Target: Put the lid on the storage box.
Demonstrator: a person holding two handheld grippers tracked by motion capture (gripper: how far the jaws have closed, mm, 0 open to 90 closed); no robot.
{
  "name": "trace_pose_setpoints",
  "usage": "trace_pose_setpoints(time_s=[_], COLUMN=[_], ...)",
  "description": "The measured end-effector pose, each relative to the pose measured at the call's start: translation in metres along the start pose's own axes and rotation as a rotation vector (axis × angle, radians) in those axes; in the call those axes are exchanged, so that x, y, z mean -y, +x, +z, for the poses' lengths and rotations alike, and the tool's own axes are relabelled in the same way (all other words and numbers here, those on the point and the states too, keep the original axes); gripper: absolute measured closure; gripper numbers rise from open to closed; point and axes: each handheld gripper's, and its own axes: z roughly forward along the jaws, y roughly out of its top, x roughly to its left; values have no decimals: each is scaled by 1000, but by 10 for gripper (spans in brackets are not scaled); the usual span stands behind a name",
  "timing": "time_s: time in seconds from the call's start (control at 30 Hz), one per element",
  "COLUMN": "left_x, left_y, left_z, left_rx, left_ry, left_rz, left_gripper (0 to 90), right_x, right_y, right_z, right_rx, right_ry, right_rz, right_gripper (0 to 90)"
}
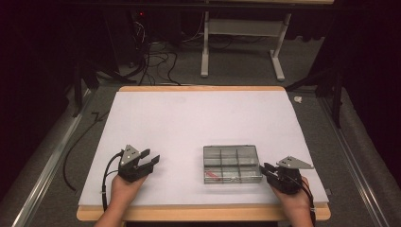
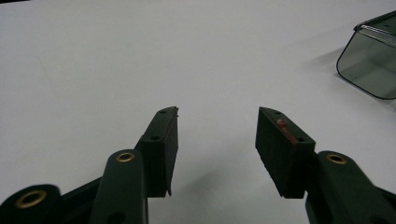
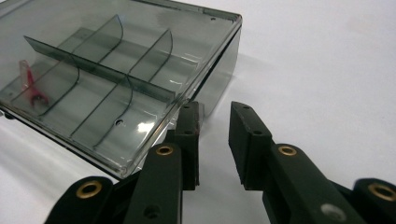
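Nearest the person, at the front edge of the table [image 1: 142,101], two hands rest on the white top. The left hand [image 1: 124,187] sits at about seven o'clock on the table and holds the left gripper [image 1: 147,161], whose jaws stand apart with bare white surface between them; in the left gripper view [image 2: 217,128] the gap is wide and nothing lies in it. A black cable [image 1: 108,172] loops back from that gripper toward the table edge.

The right hand [image 1: 294,196] sits at about five o'clock and holds the right gripper [image 1: 265,169], its tips pointing toward nine o'clock at the box. In the right gripper view [image 3: 214,114] its jaws stand a little apart and grip nothing; one jaw is right beside the near corner of the box, though I cannot tell if it touches.

The clear plastic box [image 1: 231,163] lies flat just beyond and to the left of the right gripper, well apart from the left one. Dividers split it into six compartments. A small red piece [image 3: 31,86] lies in the front left compartment, as seen from the person's side.

Farther off, past twelve o'clock, a white table frame [image 1: 204,47] stands on the grey floor.
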Motion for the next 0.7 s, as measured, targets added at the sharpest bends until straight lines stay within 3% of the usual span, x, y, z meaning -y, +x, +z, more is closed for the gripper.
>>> trace_pose_setpoints(time_s=[0.3, 0.53, 0.7], left_x=[0, -2, -4], left_y=[0, 2, 7], left_z=[0, -1, -4], left_rx=[-1, -5, -21], left_ry=[1, 3, 0], left_rz=[3, 6, -1], left_gripper=[492, 488, 484], right_x=[-1, -1, -2], right_y=[-3, -18, -32], right_z=[-1, -7, -7], right_rx=[12, 51, 99], right_ry=[-12, -39, -53], right_rz=[5, 62, 103], right_gripper=[709, 657, 541])
